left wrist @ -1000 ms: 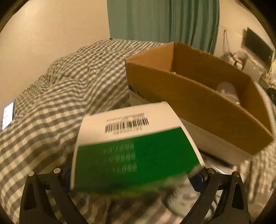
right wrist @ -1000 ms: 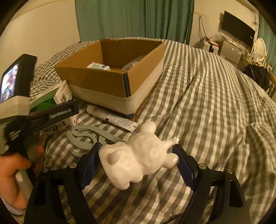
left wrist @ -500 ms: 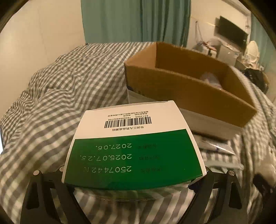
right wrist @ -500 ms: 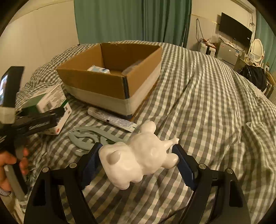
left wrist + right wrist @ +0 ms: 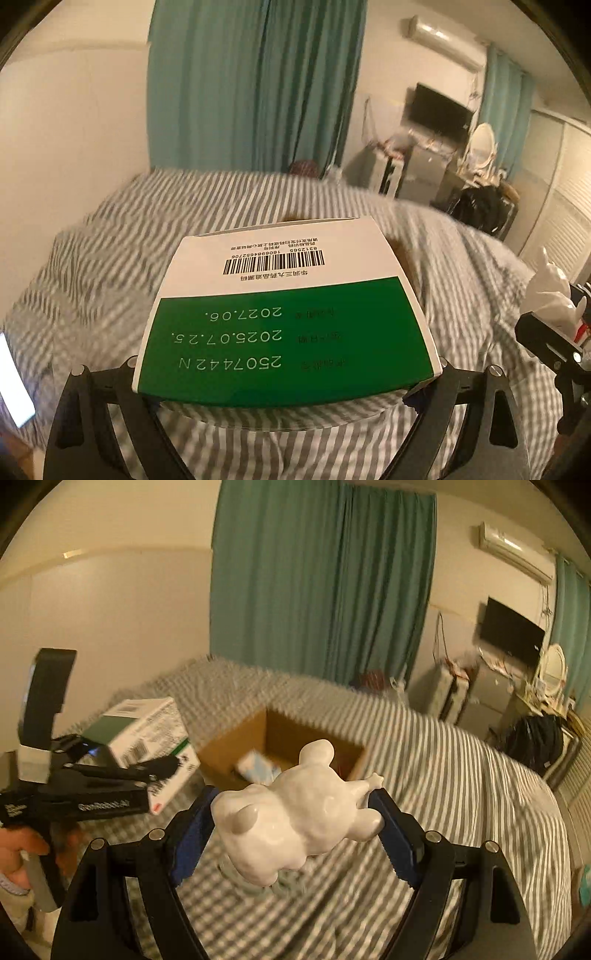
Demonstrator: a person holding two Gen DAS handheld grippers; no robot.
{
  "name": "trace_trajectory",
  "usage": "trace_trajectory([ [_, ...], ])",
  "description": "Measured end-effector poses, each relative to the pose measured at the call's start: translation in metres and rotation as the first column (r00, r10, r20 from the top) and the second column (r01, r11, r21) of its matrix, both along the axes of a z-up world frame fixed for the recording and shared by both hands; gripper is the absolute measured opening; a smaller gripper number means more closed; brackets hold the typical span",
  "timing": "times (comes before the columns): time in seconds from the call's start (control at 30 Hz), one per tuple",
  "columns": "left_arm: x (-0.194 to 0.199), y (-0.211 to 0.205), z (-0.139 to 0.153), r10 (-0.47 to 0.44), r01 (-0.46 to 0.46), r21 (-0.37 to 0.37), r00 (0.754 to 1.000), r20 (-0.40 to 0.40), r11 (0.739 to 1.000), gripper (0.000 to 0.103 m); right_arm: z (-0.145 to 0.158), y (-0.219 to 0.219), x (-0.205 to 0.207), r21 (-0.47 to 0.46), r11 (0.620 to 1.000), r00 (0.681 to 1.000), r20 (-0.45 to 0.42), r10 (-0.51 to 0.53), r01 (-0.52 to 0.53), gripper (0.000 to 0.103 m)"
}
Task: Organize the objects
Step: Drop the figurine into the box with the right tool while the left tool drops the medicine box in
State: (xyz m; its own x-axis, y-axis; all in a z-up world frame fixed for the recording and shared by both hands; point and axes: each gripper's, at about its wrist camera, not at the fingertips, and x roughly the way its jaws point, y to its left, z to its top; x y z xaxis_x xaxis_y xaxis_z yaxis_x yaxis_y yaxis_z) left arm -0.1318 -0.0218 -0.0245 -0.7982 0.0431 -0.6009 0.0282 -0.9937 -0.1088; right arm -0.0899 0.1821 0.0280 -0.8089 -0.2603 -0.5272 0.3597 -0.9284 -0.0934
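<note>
My left gripper (image 5: 288, 373) is shut on a green and white medicine box (image 5: 284, 314) with a barcode, held up over the checked bed. From the right wrist view the same medicine box (image 5: 147, 734) sits in the left gripper (image 5: 140, 771), left of the open cardboard box (image 5: 280, 746). My right gripper (image 5: 291, 834) is shut on a white glossy animal figurine (image 5: 295, 819), lifted above the bed just in front of the cardboard box. The figurine (image 5: 550, 291) also shows at the right edge of the left wrist view. A small blue-white packet (image 5: 258, 770) lies inside the cardboard box.
The grey checked bedspread (image 5: 443, 775) fills the lower part of both views. A hand (image 5: 18, 853) holds the left gripper's handle. A lit phone (image 5: 11, 380) lies on the bed at far left. Teal curtains (image 5: 321, 579), a wall TV (image 5: 511, 633) and a dresser stand behind.
Both grippers have risen and tilted up from the bed with their loads. The cardboard box now sits lower in both views, and the tube and grey hook have dropped out of sight.
</note>
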Motion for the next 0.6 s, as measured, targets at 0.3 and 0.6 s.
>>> trace_trajectory([
  [0.3, -0.077, 0.023, -0.002, -0.092, 0.087, -0.155, 0.995, -0.025, 0.984, 0.094, -0.02, 0.004, -0.085, -0.037, 0.999, 0.996, 0.09, -0.023, 0.027, 0.082],
  [0.6, -0.144, 0.029, -0.036, -0.165, 0.165, -0.21, 0.986, 0.017, 0.964, 0.094, -0.046, -0.008, -0.169, -0.01, 1.0, 0.996, 0.087, -0.015, 0.016, 0.082],
])
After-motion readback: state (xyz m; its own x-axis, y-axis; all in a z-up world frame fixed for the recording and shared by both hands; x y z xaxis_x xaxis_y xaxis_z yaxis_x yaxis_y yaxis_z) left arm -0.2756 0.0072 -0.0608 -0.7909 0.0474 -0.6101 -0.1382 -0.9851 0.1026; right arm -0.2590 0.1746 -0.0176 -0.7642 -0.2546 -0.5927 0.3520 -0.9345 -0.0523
